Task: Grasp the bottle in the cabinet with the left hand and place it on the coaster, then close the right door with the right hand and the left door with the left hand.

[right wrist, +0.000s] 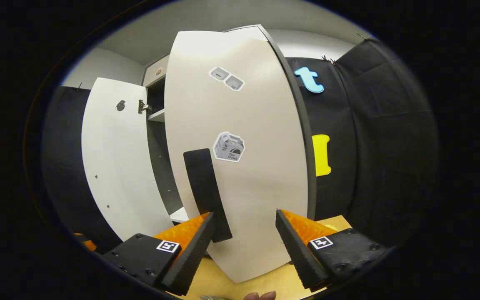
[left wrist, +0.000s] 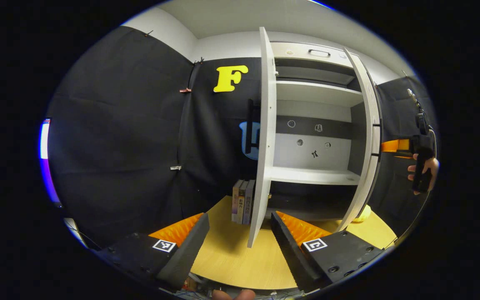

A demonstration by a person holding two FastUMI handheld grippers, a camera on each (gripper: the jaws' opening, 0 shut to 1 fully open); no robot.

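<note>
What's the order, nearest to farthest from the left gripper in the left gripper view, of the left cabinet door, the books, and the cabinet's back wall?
From the left gripper:
1. Left cabinet door: its open edge stands just ahead, between the fingers.
2. Books: upright on the table, behind that door, slightly left.
3. Cabinet's back wall: deepest, inside to the right.

Inspection of legible markings: I can read no wording with confidence. The book spines (left wrist: pixel 242 202) carry printed characters, too small to make out. The box-shaped sticker (right wrist: pixel 228 147) on the right cabinet door (right wrist: pixel 261 183) bears two lines of fine print that are not reliably legible; the paired stickers (right wrist: pixel 226 78) above it are unreadable. Each finger block of the left gripper (left wrist: pixel 240 216) and right gripper (right wrist: pixel 244 213) carries a square coded marker (left wrist: pixel 164 245) – pattern only, no text.
</note>
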